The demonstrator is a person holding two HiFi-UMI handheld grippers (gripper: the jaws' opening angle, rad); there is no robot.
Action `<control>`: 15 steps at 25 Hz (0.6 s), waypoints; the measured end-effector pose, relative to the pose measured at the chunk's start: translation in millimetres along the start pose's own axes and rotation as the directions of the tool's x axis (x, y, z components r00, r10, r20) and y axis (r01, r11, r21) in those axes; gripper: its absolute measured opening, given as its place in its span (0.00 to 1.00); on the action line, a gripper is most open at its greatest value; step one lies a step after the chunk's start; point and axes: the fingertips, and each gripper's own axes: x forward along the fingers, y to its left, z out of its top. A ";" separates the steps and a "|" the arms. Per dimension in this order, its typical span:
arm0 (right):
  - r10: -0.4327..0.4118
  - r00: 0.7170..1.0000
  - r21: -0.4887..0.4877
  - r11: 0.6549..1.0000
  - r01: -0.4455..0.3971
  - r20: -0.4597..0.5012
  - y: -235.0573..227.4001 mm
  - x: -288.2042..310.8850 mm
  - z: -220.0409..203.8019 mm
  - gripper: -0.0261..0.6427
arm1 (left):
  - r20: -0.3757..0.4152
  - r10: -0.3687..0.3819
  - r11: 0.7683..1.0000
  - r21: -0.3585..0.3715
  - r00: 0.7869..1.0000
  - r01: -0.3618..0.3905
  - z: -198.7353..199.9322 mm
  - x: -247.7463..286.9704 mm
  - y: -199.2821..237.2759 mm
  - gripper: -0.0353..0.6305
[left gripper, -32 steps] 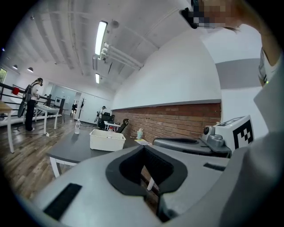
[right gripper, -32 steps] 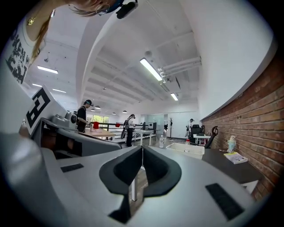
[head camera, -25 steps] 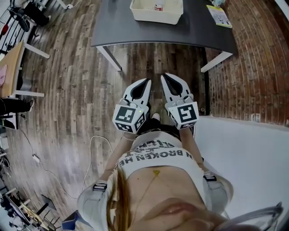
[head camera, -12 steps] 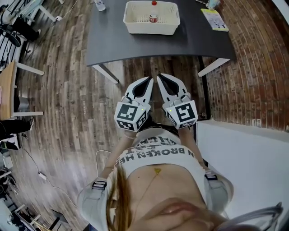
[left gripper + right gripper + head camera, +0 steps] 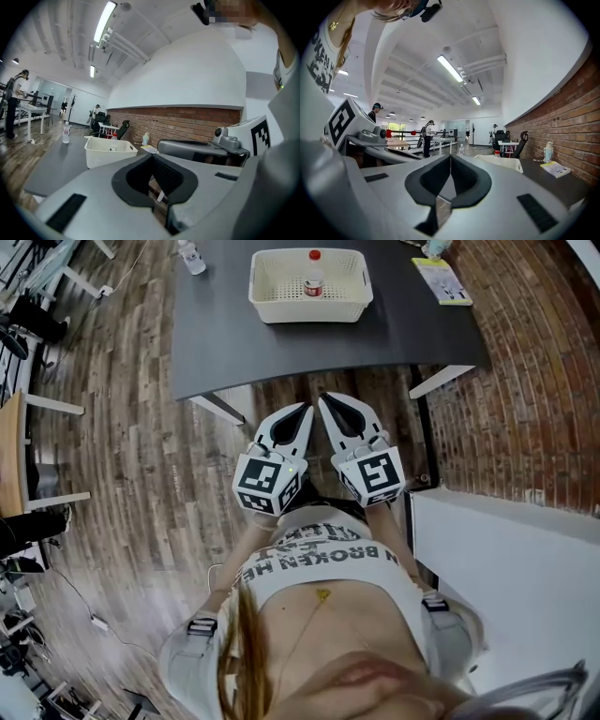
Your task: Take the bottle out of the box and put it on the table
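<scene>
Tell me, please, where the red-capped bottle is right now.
In the head view, the bottle stands inside the white basket on the dark table, top centre.

The bottle (image 5: 314, 281) stands in the box (image 5: 309, 311) on the table (image 5: 272, 357).

White T-shirt (image 5: 328, 563), black lettering, lower centre; grey buckled shoulder straps (image 5: 204, 625); white-grey left gripper (image 5: 307, 410), right gripper (image 5: 324, 400), black-and-white marker cubes (image 5: 267, 482).
</scene>
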 end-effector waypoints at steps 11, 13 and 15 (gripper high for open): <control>-0.032 0.999 -0.010 0.999 0.032 -0.018 9.8 36.4 0.1 0.05 | 0.009 -0.010 0.999 -0.038 1.000 0.010 7.5 -2.3 46.9 0.06; -0.034 0.999 0.004 0.999 0.034 -0.022 9.6 38.9 0.5 0.05 | 0.013 -0.011 0.999 -0.037 1.000 0.012 9.7 -1.6 50.3 0.06; -0.037 0.999 0.009 0.999 0.038 -0.031 7.6 42.6 -0.4 0.05 | 0.025 -0.012 0.999 -0.042 1.000 0.014 13.1 0.2 53.0 0.06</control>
